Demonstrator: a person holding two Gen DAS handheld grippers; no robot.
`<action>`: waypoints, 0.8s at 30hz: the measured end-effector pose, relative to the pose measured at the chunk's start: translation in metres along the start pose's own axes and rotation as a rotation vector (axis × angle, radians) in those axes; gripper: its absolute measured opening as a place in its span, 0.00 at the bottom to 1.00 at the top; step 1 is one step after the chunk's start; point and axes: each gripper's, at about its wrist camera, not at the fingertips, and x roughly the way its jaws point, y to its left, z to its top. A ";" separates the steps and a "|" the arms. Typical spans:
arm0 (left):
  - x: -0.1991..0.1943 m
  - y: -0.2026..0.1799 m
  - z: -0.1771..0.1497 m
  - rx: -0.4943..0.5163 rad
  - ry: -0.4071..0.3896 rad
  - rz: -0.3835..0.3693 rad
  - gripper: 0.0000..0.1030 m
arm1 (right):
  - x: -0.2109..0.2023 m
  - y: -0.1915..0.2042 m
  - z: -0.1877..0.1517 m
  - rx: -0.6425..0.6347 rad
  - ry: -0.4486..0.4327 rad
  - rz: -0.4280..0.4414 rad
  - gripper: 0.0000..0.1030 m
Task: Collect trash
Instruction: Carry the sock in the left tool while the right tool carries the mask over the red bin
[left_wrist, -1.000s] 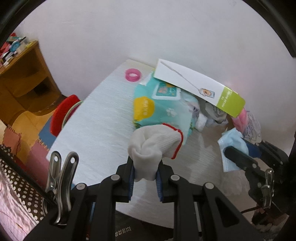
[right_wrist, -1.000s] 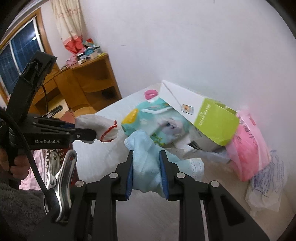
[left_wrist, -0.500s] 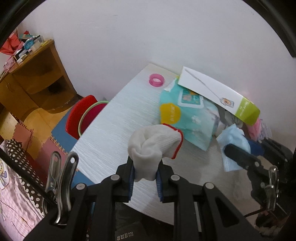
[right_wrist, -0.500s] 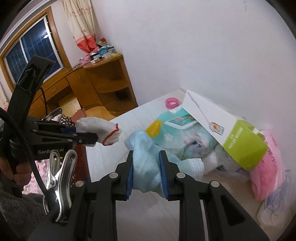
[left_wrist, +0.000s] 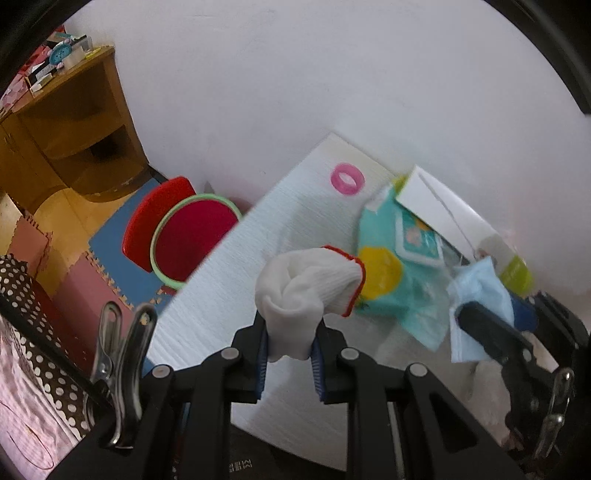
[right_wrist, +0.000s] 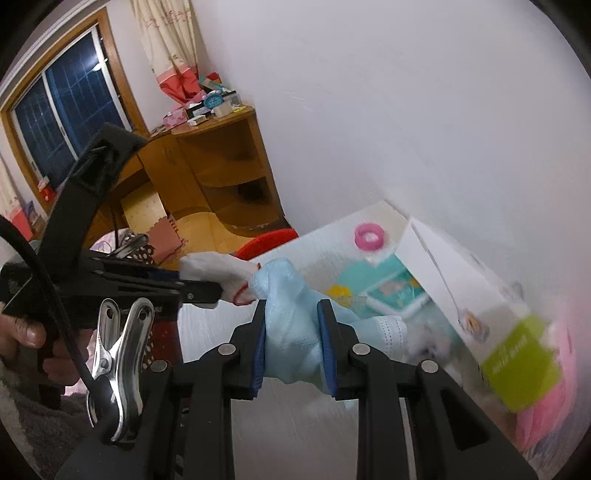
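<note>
Left wrist, ribbed white sock (left_wrist: 310, 284), crumpled mask (right_wrist: 291, 317)

White glove (left_wrist: 306, 291), red-trimmed cuff, bunched, is pinched in left claw (left_wrist: 288, 360) above the bench (left_wrist: 221, 295). Crumpled light-blue face mask (right_wrist: 291, 328) is clamped in right claw (right_wrist: 293, 356), just beside the glove, also held off the bench.

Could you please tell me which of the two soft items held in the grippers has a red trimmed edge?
The white knitted glove, clamped in the left gripper; the right gripper holds a plain pale blue face mask, no red trim.
</note>
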 end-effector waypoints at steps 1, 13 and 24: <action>-0.001 0.001 0.003 0.003 -0.010 -0.005 0.19 | 0.003 0.002 0.005 -0.004 0.003 -0.002 0.25; 0.001 0.042 0.043 -0.021 -0.051 -0.044 0.19 | 0.037 0.016 0.045 0.017 0.026 -0.004 0.25; 0.012 0.080 0.062 -0.003 -0.062 -0.042 0.19 | 0.075 0.035 0.071 -0.001 0.075 0.014 0.25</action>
